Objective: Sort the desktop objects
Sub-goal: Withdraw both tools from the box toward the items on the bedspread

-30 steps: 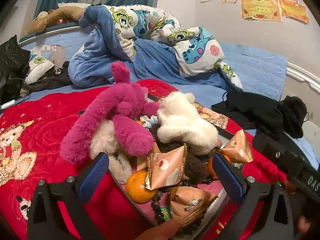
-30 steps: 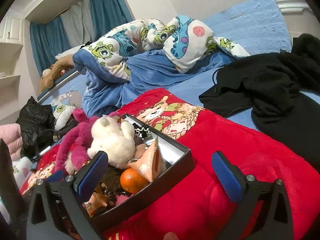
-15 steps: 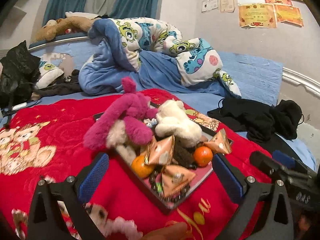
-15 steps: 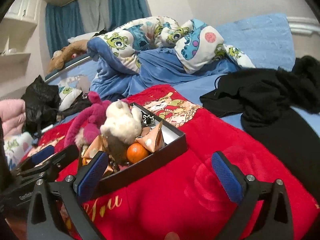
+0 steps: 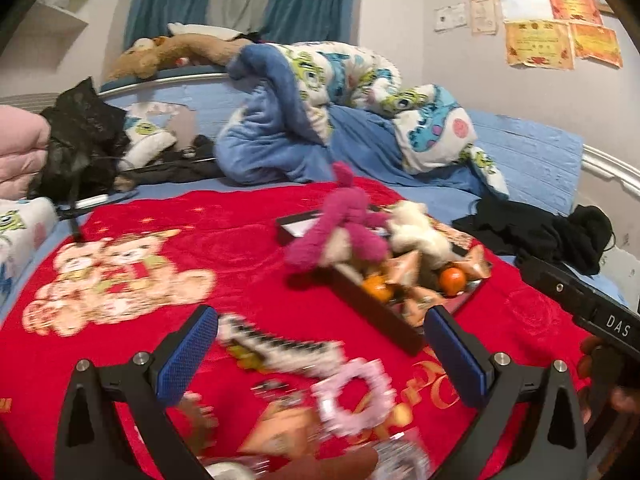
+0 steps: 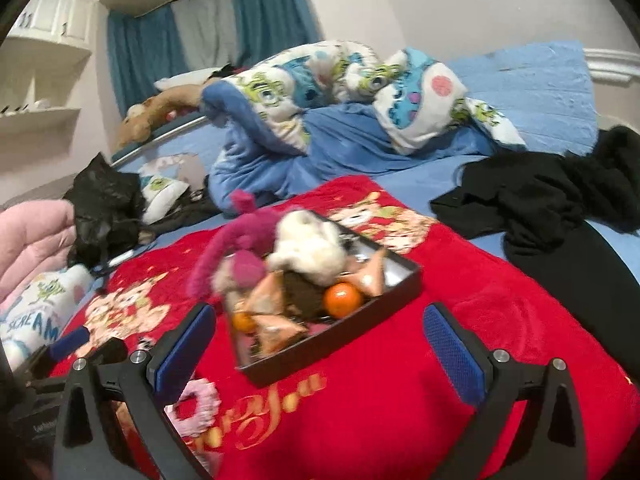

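The left gripper has its blue-padded fingers spread wide with nothing between them. Just below that gap, toward 6 o'clock, a pink ring-shaped scrunchie lies on the red blanket; a blurred black-and-white striped item lies beside it at about 10 o'clock from the ring. Further out, at 1 o'clock, sits a black tray heaped with a pink plush toy, a white plush toy, two oranges and orange snack packets.

The right gripper also holds its fingers wide apart and empty. The same tray lies between and just beyond them, at 12 o'clock, with an orange near its front wall. The scrunchie shows behind the left finger at 8 o'clock. Black clothing lies at 2 o'clock, a blue quilt at 12.
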